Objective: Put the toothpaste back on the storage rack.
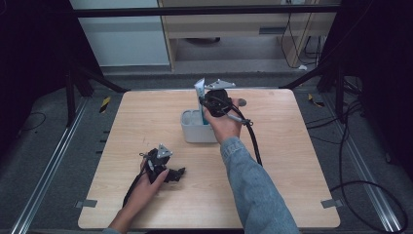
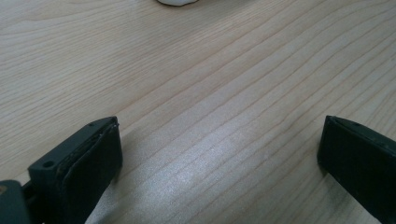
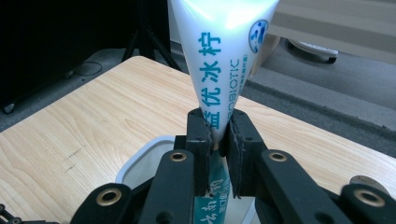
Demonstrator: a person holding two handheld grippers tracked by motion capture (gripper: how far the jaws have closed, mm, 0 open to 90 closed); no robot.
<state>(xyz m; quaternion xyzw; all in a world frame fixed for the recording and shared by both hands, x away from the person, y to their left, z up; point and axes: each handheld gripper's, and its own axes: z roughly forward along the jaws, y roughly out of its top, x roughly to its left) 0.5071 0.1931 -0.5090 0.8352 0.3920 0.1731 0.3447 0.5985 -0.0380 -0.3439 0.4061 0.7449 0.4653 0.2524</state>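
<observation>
Above one white bin [image 1: 195,129]: right gripper [image 3: 218,133] jaws pinching one tube [image 3: 224,51]; left gripper [image 2: 219,158] jaws spread.

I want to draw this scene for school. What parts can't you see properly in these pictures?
- Inside of the white bin: high view, hidden by the right gripper and its hand.
- Bottom end of the tube: right gripper view, hidden behind the jaws clamped on it.
- Tube's wide end: same view, cut off by the top edge.
- Small round thing behind the hand: high view, too small to name.
- White shape: left gripper view, cut off at the top.
</observation>
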